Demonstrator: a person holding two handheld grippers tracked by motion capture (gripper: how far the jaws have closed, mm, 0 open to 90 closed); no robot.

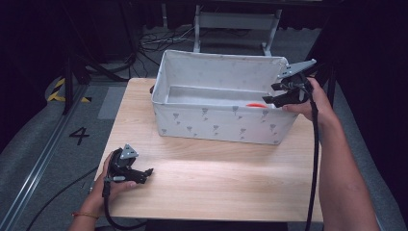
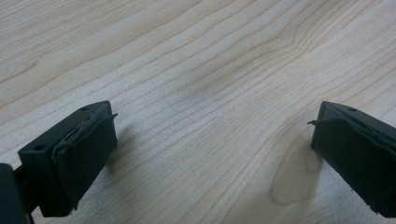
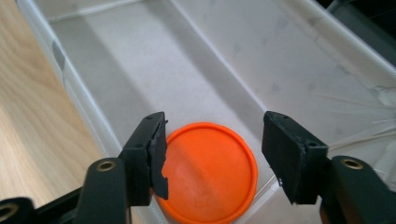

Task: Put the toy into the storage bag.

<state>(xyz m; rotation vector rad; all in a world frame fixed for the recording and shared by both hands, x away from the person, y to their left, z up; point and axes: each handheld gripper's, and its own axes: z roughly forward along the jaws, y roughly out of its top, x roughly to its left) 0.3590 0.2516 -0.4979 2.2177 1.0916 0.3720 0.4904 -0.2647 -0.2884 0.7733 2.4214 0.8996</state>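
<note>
A white fabric bin (image 1: pixel 219 122) stands at the back of the wooden table. An orange round disc (image 3: pixel 210 170) lies flat on the bin's floor at its right end, and a sliver of the orange disc (image 1: pixel 256 105) peeks over the front wall. My right gripper (image 1: pixel 273 94) hangs over the bin's right end, open, its jaws spread to either side of the disc and above it; the right gripper (image 3: pixel 212 147) holds nothing. My left gripper (image 1: pixel 146 173) rests low at the table's front left, open; between the left gripper (image 2: pixel 212 140) jaws lies bare wood.
The wooden table (image 1: pixel 216 173) has free room in front of the bin. Beyond the table are a grey floor with cables (image 1: pixel 154 41) and a white metal frame (image 1: pixel 235 24). A floor marking "4" (image 1: pixel 79 135) lies at the left.
</note>
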